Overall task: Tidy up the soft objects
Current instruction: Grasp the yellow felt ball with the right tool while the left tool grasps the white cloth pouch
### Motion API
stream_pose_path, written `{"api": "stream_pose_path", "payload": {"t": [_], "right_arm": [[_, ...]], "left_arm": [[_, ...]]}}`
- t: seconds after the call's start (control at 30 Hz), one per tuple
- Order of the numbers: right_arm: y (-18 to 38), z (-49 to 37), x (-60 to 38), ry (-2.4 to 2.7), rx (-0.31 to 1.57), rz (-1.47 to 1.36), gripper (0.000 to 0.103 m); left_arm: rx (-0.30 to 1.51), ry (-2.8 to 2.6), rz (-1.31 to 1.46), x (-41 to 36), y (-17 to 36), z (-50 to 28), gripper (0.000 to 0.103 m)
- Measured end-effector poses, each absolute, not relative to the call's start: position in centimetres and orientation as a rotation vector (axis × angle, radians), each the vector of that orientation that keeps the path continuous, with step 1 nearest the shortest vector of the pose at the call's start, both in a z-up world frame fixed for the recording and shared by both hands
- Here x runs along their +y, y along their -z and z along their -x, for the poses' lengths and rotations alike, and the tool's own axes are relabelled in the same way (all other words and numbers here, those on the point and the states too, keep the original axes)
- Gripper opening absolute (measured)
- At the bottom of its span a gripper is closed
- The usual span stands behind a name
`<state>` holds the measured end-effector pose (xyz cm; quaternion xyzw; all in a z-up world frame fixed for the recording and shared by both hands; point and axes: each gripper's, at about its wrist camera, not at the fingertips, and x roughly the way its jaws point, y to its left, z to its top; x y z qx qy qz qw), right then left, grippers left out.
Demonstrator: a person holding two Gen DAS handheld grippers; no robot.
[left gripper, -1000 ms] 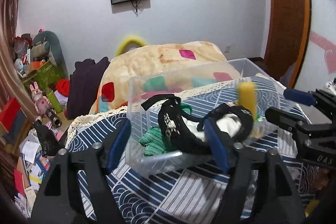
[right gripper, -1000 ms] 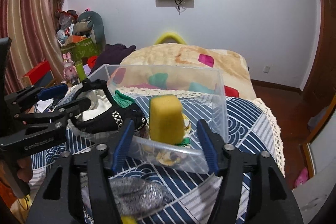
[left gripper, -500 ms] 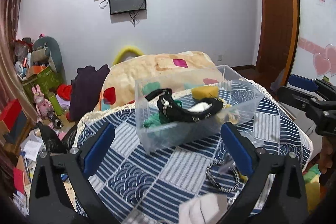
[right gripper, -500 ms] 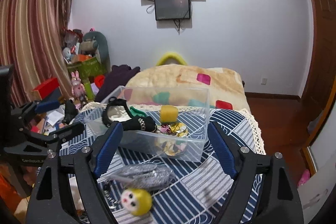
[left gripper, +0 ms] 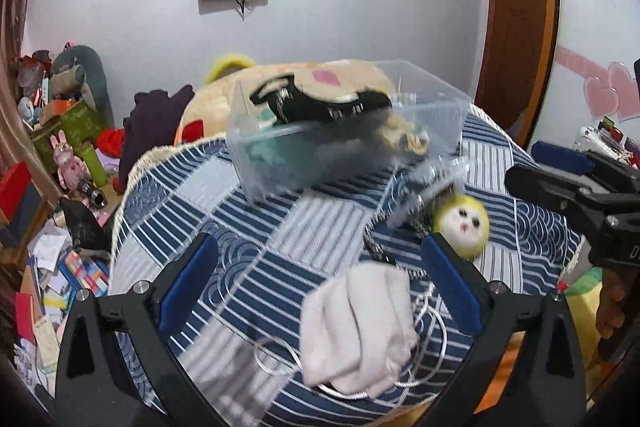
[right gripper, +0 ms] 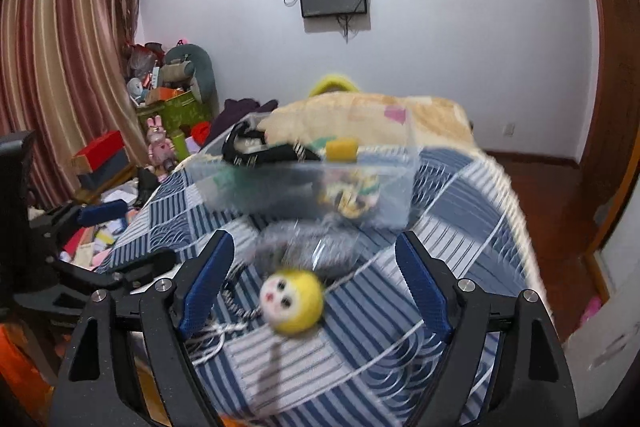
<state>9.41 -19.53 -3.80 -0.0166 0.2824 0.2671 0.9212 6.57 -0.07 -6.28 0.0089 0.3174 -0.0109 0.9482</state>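
A clear plastic bin [left gripper: 436, 131] [right gripper: 396, 203] stands at the far side of the blue patterned cloth; it holds a black strap item [left gripper: 320, 107], a yellow sponge [right gripper: 341, 150] and other soft things. A yellow doll head [left gripper: 462, 227] [right gripper: 291, 301] lies on the cloth, with a grey fuzzy bag [right gripper: 308, 243] behind it. A folded white cloth [left gripper: 358, 327] and a thin cord [left gripper: 428, 307] lie near my left gripper [left gripper: 320, 287], which is open and empty above them. My right gripper [right gripper: 316, 283] is open and empty, its fingers either side of the doll head.
The cloth-covered surface [left gripper: 248, 235] drops off at left to a cluttered floor with boxes and toys [left gripper: 68, 155]. A bed with a beige blanket [right gripper: 424, 115] lies behind the bin. A wooden door [left gripper: 520, 7] is at right.
Both grippers have drawn back from the bin and lowered toward the near cloth. The doll head and white cloth now sit close in front of the fingers. The sponge lies in the bin.
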Motion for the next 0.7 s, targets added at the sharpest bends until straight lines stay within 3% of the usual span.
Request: {"api": "stream_pose_path", "payload": {"t": [0.3,0.43,0.5,0.57,0.67,0.7], "right_arm": [[6.9,-9.4,-19.0,-0.561,0.663,0.018,0.081],[8.1,-9.6,-18.3,-0.570,0.692,0.031,0.072],[8.4,-9.7,-18.1,-0.580,0.705,0.040,0.063],[8.8,-9.7,-17.8,-0.586,0.716,0.045,0.057],[9.3,-9.9,-17.5,-0.591,0.736,0.037,0.041],[9.4,-9.9,-17.4,-0.596,0.742,0.039,0.040]], "left_arm": [[0.719,0.055,0.112,0.7,9.7,-5.8,0.103],[0.715,0.073,0.140,0.9,10.5,-5.4,0.102],[0.704,0.090,0.158,1.0,10.6,-5.2,0.096],[0.711,0.110,0.181,1.0,10.8,-5.1,0.078],[0.721,0.136,0.200,0.9,11.1,-5.1,0.062],[0.718,0.147,0.198,0.7,11.0,-5.0,0.059]]}}
